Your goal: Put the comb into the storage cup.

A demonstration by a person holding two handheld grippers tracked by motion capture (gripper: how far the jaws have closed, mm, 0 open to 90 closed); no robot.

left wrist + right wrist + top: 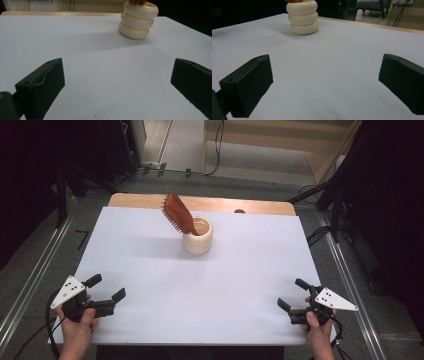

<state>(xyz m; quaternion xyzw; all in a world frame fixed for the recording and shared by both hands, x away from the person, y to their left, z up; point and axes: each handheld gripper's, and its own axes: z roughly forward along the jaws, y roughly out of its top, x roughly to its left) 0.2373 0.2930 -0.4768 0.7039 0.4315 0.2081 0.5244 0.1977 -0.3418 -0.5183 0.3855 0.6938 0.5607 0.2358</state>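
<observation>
A cream ribbed cup (198, 236) stands at the middle back of the white table (150, 270), and a brown wooden hairbrush (178, 213) leans out of it toward the left, bristles facing down-left. The same cup (138, 20) rises at the upper right of the left gripper view and the cup (303, 17) at the upper left of the right gripper view. My left gripper (106, 287) rests near the front left corner, open and holding nothing. Near the front right corner my right gripper (293, 293) is open too, with bare table between its jaws.
A strip of bare wood (135, 200) shows along the table's far edge. Black stands and cables (320, 195) flank the table on the floor beyond. Wide free surface lies between both grippers and the cup.
</observation>
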